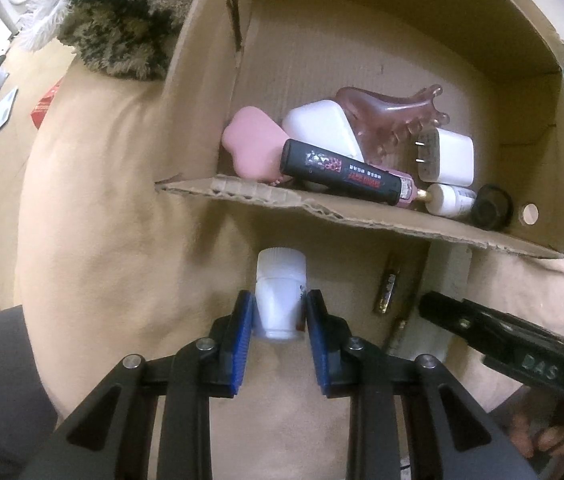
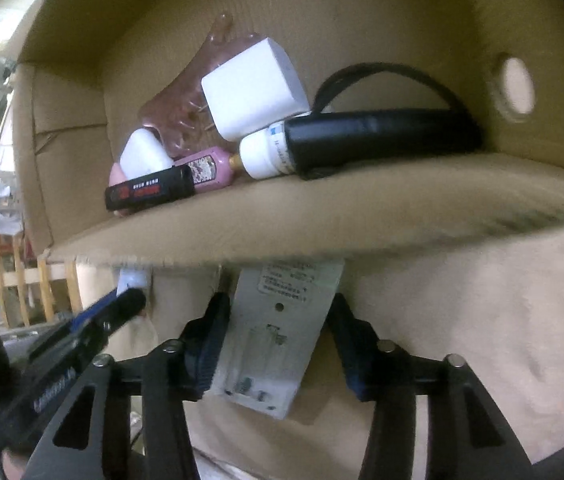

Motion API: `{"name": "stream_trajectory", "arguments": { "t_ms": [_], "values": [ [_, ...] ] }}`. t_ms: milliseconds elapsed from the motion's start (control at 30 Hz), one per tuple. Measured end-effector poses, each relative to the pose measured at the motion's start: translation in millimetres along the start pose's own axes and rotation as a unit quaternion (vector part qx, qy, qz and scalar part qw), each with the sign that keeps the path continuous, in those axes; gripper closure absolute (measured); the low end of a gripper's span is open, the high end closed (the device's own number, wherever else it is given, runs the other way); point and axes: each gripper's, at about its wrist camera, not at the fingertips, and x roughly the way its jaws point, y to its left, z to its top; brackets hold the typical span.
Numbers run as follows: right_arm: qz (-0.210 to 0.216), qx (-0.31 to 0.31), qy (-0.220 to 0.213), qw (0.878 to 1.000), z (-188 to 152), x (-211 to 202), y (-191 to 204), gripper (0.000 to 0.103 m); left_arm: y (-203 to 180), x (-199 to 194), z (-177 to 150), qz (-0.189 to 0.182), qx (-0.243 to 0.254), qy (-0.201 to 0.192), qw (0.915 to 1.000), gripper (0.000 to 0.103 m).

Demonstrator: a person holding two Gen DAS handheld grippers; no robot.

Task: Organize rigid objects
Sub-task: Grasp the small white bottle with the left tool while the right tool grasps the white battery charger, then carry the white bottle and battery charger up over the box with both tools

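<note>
Beige bedding (image 1: 101, 200) filled lower frame under a cardboard box (image 1: 530, 120) at upper right. Left claw (image 1: 277, 312) clenched a white bottle (image 1: 280, 292) at centre. Lift it clear of the box's front edge before releasing. Right claw (image 2: 277, 340) straddled a white battery charger (image 2: 277, 336), left pad touching, right pad apart: not gripping.

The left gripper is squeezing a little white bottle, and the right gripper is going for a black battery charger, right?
Not quite. The charger between the right gripper fingers is white, not black, as the right wrist view shows. The left gripper does squeeze a little white bottle.
</note>
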Motion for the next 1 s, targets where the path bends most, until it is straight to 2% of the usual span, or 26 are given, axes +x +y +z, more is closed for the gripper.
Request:
{"name": "stream_trajectory", "arguments": {
  "t_ms": [100, 200, 333, 533, 633, 767, 1000],
  "values": [
    [-0.018, -0.018, -0.007, 1.0, -11, -13, -8, 0.055, -1, -1, 0, -0.003, -0.002, 0.0, 1.0, 0.078],
    [-0.06, -0.044, -0.005, 0.997, -21, -18, -12, 0.056, 0, 0, 0, -0.003, -0.006, 0.002, 1.0, 0.078],
    [-0.093, -0.069, -0.005, 0.993, -21, -9, -1, 0.054, -3, 5, 2, 0.005, 0.0, 0.006, 1.0, 0.078],
    [-0.122, -0.068, -0.003, 0.99, -14, 13, 17, 0.051, -5, 21, 10, 0.006, -0.003, 0.023, 0.9997, 0.079],
    [-0.141, -0.088, -0.008, 0.986, -13, 24, 35, 0.053, -8, 25, 12, 0.013, 0.003, 0.024, 0.9996, 0.079],
    [-0.134, -0.092, -0.017, 0.987, -22, 24, 46, 0.055, -12, 21, 10, 0.017, 0.004, 0.018, 0.9997, 0.079],
    [-0.108, -0.077, -0.031, 0.991, -38, -5, 26, 0.057, -10, -4, -2, 0.016, -0.014, -0.006, 0.9998, 0.079]
  ]
}}
